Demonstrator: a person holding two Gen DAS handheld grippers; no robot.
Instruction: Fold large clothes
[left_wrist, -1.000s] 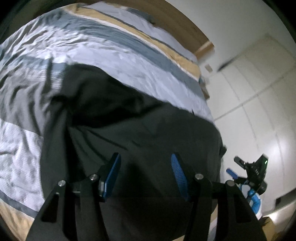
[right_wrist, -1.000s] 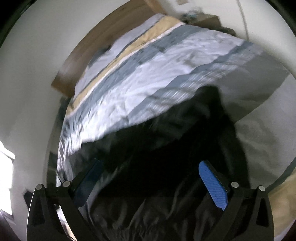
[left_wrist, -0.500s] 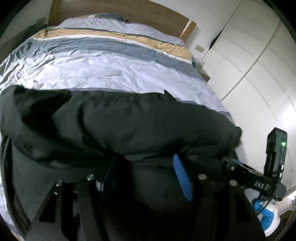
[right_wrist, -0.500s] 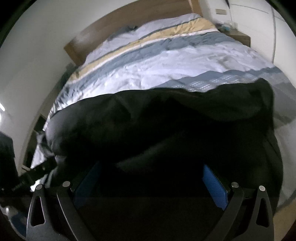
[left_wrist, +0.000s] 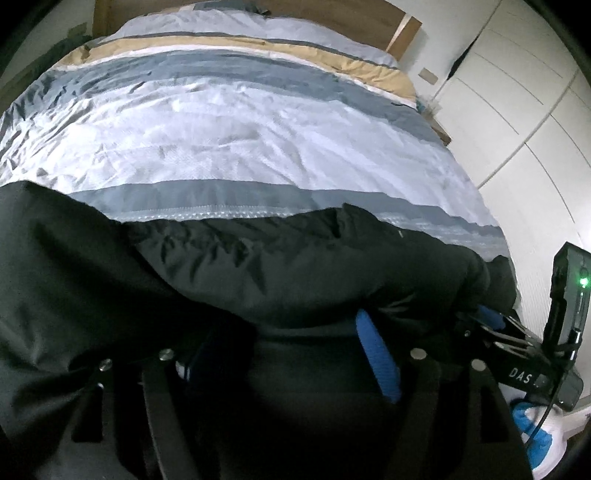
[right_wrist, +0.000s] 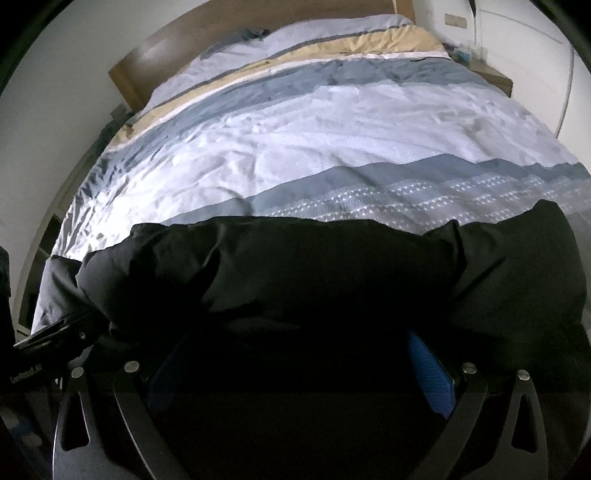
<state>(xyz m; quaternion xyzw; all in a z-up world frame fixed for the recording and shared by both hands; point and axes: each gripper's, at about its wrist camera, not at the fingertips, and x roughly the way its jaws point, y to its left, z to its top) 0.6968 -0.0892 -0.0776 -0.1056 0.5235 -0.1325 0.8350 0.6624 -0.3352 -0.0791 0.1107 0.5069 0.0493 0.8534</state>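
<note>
A large black jacket (left_wrist: 277, 273) lies bunched across the near end of the bed; it also fills the lower half of the right wrist view (right_wrist: 314, 280). My left gripper (left_wrist: 284, 354) stands open, its blue-padded fingers (left_wrist: 376, 358) spread under a thick fold of the jacket. My right gripper (right_wrist: 299, 365) is open wide, its fingers (right_wrist: 430, 373) partly buried beneath the jacket's fold. The fingertips of both are hidden by fabric. The right gripper's body (left_wrist: 532, 365) shows at the right edge of the left wrist view.
The bed wears a striped duvet (left_wrist: 240, 122) in pale blue, grey and tan, with a wooden headboard (right_wrist: 258, 18) at the far end. White wardrobe doors (left_wrist: 524, 110) stand to the right. A nightstand (right_wrist: 491, 74) sits beside the bed.
Both grippers swung round to face the headboard and came low against the jacket. The jacket's fold now lies over both pairs of fingers. The jaws stayed spread.
</note>
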